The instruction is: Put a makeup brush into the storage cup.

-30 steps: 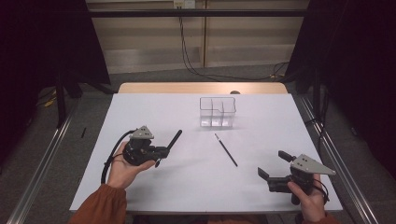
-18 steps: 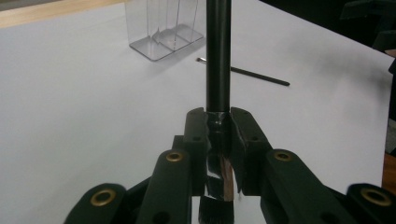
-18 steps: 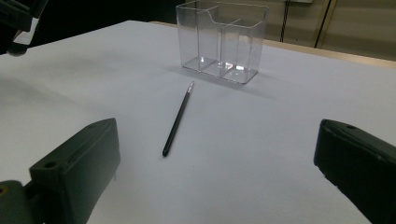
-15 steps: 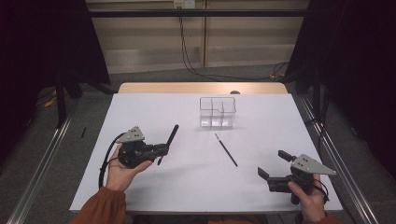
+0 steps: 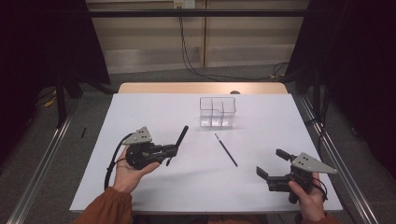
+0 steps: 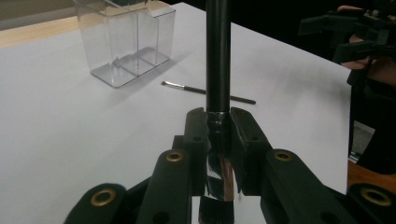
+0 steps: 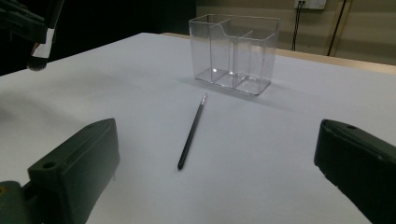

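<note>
Grippers are sitting near the table's (image 5: 140, 107) front edge. Left gripper (image 5: 173, 150) is clenching a thick black brush (image 6: 217, 56) at its ferrule, handle pointing toward the clear organizer (image 5: 217, 112) near the back edge. Right gripper (image 5: 272, 164) is waiting with jaws spread wide and nothing between them. Thin brush (image 5: 226, 150) is lying at the table's center. Carrying step is likely underway; next, the handle is needing tilting upright over a compartment.
</note>
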A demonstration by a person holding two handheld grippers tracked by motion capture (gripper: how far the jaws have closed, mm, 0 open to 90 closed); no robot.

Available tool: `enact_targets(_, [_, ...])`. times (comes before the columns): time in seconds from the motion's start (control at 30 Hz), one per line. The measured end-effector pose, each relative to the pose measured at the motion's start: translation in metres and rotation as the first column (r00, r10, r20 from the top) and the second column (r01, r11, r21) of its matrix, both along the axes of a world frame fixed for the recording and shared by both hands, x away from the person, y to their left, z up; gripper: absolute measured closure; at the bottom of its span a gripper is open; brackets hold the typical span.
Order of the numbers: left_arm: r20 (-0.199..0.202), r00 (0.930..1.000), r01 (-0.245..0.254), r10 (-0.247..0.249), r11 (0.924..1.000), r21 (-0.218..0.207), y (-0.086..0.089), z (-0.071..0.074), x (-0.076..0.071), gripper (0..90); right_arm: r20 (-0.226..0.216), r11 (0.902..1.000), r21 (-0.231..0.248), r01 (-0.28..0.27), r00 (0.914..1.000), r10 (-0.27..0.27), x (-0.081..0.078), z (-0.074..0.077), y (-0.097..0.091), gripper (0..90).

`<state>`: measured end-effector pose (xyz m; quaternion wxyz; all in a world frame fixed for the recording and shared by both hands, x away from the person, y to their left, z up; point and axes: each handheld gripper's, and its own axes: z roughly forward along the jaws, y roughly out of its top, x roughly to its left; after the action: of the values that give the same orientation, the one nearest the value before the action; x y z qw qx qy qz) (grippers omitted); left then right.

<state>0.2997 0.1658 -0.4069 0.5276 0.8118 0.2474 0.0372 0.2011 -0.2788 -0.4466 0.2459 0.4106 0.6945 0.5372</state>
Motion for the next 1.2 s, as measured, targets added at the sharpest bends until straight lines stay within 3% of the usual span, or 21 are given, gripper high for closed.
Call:
enact_targets(0.37, [0.007, 0.9973, 0.073, -0.073, 0.9973, 0.002, -0.024, 0.005, -0.009, 78.0, 0.012, 0.9997, 0.019, -0.018, 0.9998, 0.018, 0.006, 0.008, 0.013, 0.0])
enact_targets(0.6, [-0.001, 0.9931, 0.117, -0.117, 0.9931, 0.009, -0.038, 0.005, -0.01, 78.0, 0.03, 0.9917, 0.047, -0.12, 0.9925, 0.118, 0.011, 0.017, 0.021, 0.0])
enact_targets(0.73, [-0.005, 0.99, 0.141, -0.141, 0.9899, 0.013, -0.046, 0.006, -0.012, 78.0, 0.028, 0.9891, 0.042, -0.141, 0.9897, 0.14, 0.015, 0.019, 0.028, 0.0])
enact_targets(0.83, [-0.012, 0.9866, 0.163, -0.163, 0.9863, 0.024, -0.053, 0.005, -0.012, 78.0, 0.048, 0.9799, 0.044, -0.195, 0.9801, 0.193, 0.021, 0.024, 0.039, 0.0])
enact_targets(1.0, [-0.036, 0.9788, 0.204, -0.202, 0.9773, 0.058, -0.061, 0.004, -0.011, 78.0, 0.08, 0.9714, 0.059, -0.23, 0.971, 0.225, 0.027, 0.031, 0.049, 0.0])
enact_targets(1.2, [-0.056, 0.9718, 0.234, -0.229, 0.9657, 0.112, -0.066, 0.007, -0.008, 78.1, 0.049, 0.952, 0.045, -0.303, 0.9525, 0.301, 0.038, 0.034, 0.062, 0.0])
